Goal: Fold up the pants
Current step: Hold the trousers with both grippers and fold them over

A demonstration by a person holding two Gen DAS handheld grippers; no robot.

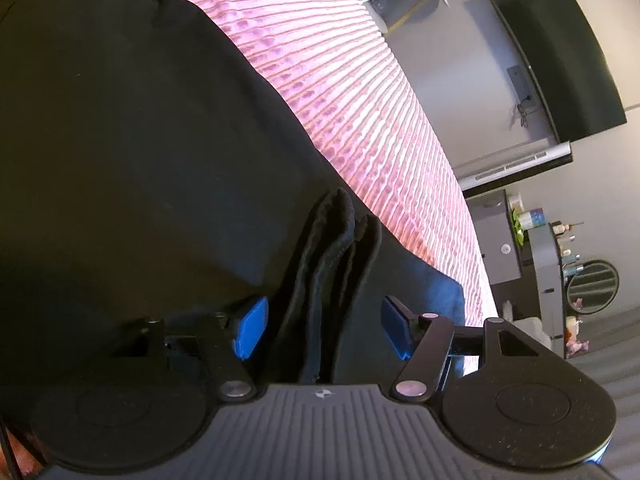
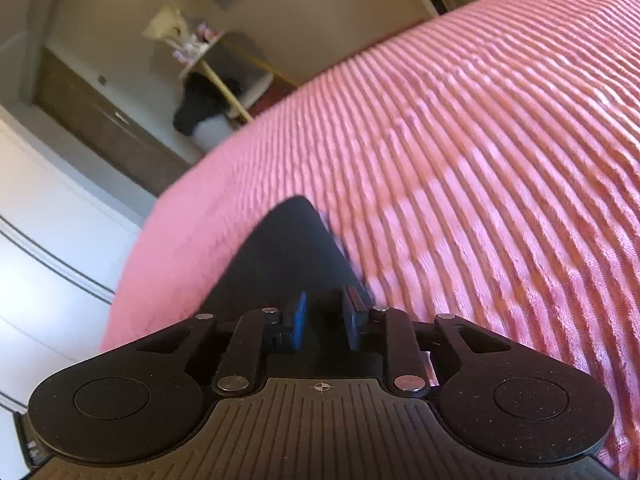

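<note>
Your black pants [image 1: 140, 140] lie spread on the pink ribbed bedspread [image 1: 340, 80], covering its near side. A bunched fold of the pants stands up between the blue pads [image 1: 252, 328] of your left gripper [image 1: 324, 330], whose jaws stand wide and clear of the cloth on both sides. Your right gripper [image 2: 325, 320] sits over a pointed corner of the pants near the bedspread's edge, jaws narrow with dark cloth between them; you cannot tell whether the pads press on it. Beyond the bedspread, a dark television [image 1: 560, 60] hangs on the wall.
</note>
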